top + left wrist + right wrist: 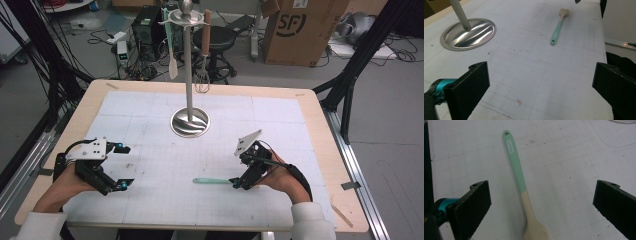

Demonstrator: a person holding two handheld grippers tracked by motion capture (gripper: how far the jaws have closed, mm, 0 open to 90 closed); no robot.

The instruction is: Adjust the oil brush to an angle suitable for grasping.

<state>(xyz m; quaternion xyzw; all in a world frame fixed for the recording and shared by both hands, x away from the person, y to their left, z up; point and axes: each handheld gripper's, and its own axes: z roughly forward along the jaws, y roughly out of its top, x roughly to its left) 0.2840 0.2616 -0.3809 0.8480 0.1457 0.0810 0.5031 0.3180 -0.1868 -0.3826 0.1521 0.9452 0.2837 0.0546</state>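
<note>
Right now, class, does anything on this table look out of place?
Yes. A mint-handled brush lies flat on the mat, while a spatula and a whisk hang from the utensil stand. The right tongs, open, straddle the brush; nothing looks spilled or broken.

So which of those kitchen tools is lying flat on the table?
The mint-handled brush, between the right gripper's open jaws; the spatula and whisk hang from the stand.

This is a lab or test workshop rather than a home. Bundles of black cables [47, 60] trail over the grey floor beside a computer tower [146, 25], a cardboard shipping box [302, 30] and a black frame [360, 55]. The wooden table [320, 120] carries a gridded white mat [280, 150].
</note>
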